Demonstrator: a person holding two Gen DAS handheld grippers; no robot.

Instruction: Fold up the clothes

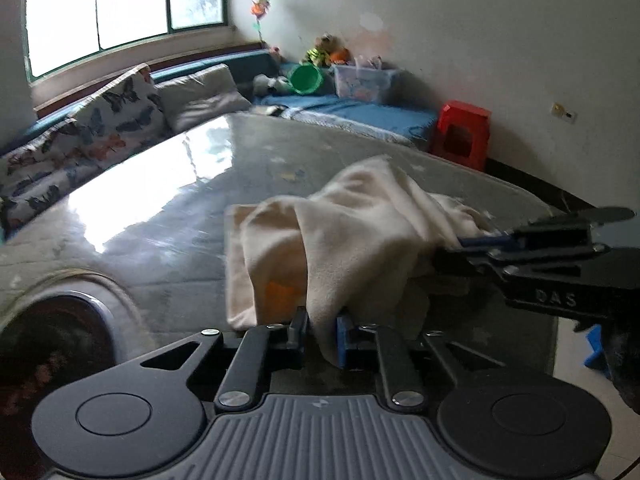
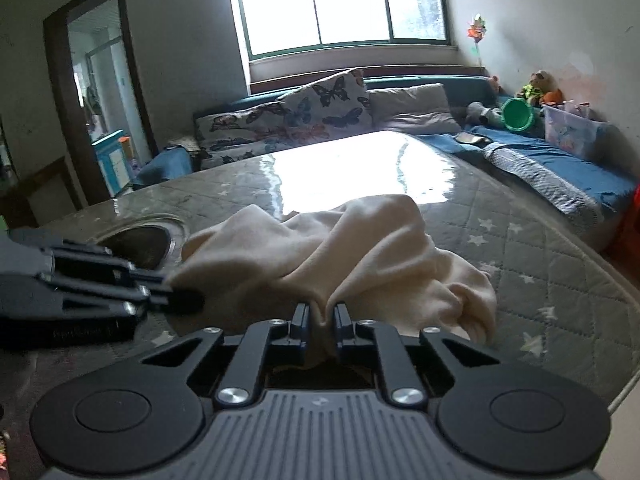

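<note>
Left gripper [image 1: 322, 330]: I have it clamped on the cream cloth [image 1: 352, 232].
Right gripper [image 2: 322, 316]: I have it pinching another fold.
Cloth: bunched, lifted off the table [image 2: 500, 232].

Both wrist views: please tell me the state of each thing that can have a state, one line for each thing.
cream garment: crumpled, partly lifted off the table, pinched at two places.
left gripper: shut on the garment.
right gripper: shut on the garment.
glass-topped table: bears the garment, shiny.
green bucket: lying on its side.
doorway: open.
</note>
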